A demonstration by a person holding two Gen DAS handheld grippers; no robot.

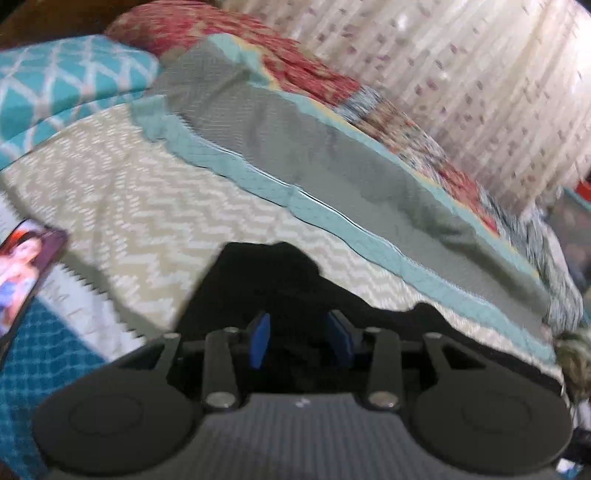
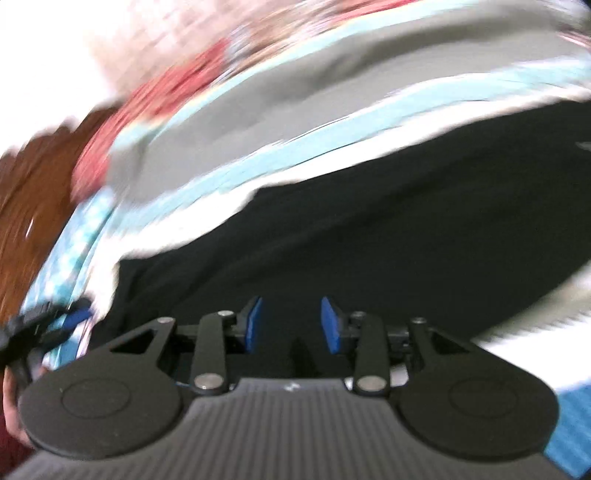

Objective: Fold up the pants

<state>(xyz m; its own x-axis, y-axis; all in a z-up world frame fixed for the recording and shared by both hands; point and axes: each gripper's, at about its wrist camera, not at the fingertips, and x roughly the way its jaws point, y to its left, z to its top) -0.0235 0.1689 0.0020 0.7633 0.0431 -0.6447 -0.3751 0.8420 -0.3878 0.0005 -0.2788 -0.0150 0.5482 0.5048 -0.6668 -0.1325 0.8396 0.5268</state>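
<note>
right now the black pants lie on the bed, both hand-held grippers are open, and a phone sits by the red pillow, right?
Not quite: the left wrist view shows the phone at the bed's near left edge, far from the red pillow. The pants and both open hand-held grippers are as you said.

One black pants (image 2: pixel 369 229), two claws (both parted), one phone (image 1: pixel 22 273).

Pants (image 2: pixel 369 229) solid black. Bed sheet (image 1: pixel 147 206) beige/white zigzag. Blanket (image 1: pixel 295 147) grey, teal border. Quilt (image 1: pixel 314 74) at 12 o'clock red floral patchwork. Pillow (image 1: pixel 66 81) at 10 o'clock teal, white lattice. Curtain (image 1: pixel 461 74) cream, small mauve motifs. Hand-held gripper pads (image 1: pixel 260 345) blue.
</note>
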